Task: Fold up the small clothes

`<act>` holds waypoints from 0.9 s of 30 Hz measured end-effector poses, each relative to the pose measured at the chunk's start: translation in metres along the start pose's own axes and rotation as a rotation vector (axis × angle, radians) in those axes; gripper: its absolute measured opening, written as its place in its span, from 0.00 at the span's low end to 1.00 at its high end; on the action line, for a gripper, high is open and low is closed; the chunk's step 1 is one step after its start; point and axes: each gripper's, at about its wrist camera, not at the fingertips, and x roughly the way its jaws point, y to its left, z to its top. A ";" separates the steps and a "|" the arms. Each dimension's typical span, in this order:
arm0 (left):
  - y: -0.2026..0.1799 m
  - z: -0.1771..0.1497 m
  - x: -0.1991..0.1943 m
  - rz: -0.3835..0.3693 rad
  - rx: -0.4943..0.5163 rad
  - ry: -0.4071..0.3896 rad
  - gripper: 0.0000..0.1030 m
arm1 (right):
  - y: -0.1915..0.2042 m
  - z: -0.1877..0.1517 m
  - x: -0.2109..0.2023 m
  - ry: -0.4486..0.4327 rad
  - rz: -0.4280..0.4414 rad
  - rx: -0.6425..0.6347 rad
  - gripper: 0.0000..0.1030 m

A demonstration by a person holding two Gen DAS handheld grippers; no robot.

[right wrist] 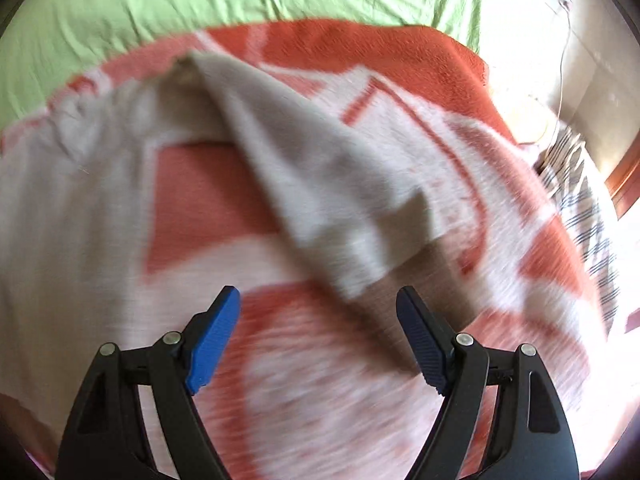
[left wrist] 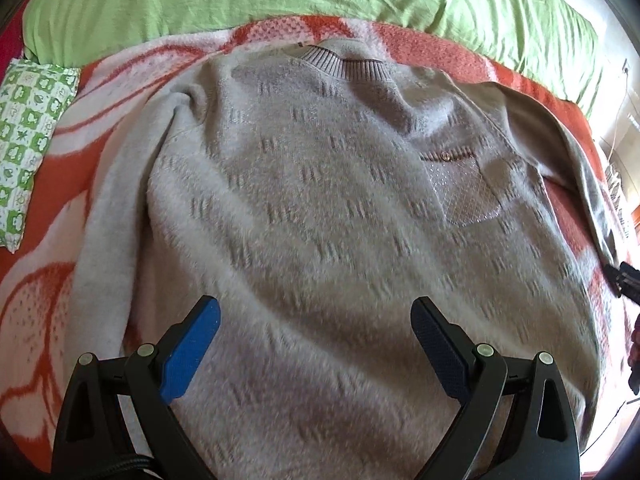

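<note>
The grey sweater [left wrist: 320,200] lies flat on the orange-white blanket [left wrist: 100,120], spread ahead of and under the left gripper [left wrist: 316,344], whose jaws are released and hold nothing. It looks soft, thick and limp, probably light; the hem or shoulder seams seem good places to pinch. Its sleeve [right wrist: 304,184] stretches ahead of the right gripper [right wrist: 318,336], also spread and unloaded. Beyond it, the blanket offers free room.
</note>
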 end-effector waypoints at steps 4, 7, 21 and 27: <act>-0.001 0.004 0.009 -0.002 -0.009 0.004 0.94 | -0.011 -0.002 0.025 0.093 0.026 -0.014 0.33; 0.003 0.002 0.013 -0.006 -0.021 0.016 0.94 | -0.008 0.005 0.013 0.109 0.049 -0.010 0.07; 0.025 0.009 -0.002 -0.111 -0.073 -0.012 0.94 | 0.230 0.105 -0.063 0.029 0.935 -0.004 0.06; 0.040 0.030 0.011 -0.087 -0.117 0.007 0.95 | 0.309 0.108 -0.026 0.179 0.982 -0.015 0.23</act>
